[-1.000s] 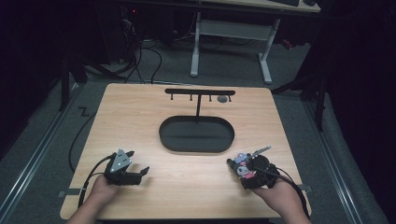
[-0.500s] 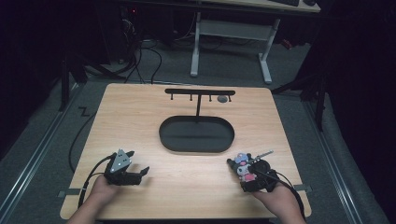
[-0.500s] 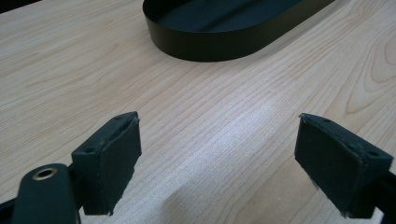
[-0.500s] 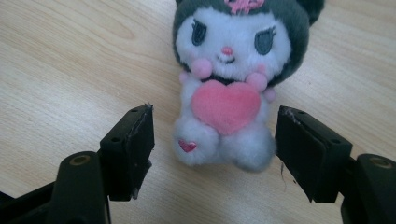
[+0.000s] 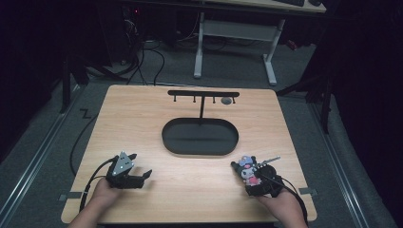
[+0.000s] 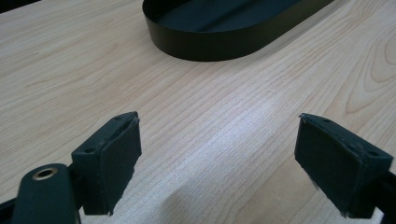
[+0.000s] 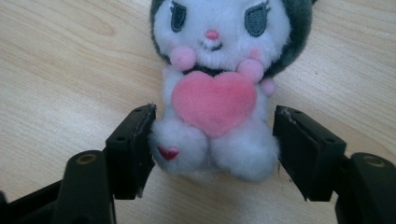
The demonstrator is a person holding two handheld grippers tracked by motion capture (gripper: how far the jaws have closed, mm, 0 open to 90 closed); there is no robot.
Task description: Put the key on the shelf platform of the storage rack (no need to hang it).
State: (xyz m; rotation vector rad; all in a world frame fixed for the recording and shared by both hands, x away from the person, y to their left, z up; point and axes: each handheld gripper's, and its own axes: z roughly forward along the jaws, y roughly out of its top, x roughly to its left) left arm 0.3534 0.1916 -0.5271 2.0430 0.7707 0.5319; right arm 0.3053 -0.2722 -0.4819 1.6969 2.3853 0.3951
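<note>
r gripper (image 7: 212, 140) w/ plush (image 7: 219, 88) drawn back toward table edge, jaws flanking it, grip unclear; l gripper (image 6: 219, 163) spread, idle.

Bright tabletop, dark surroundings.
The pale wooden table (image 5: 142, 123) is evenly lit from above while the frame edges sink into near-black; a soft sheen crosses its grain in the left gripper view, and the plush toy's (image 7: 215, 88) fur looks slightly soft.
</note>
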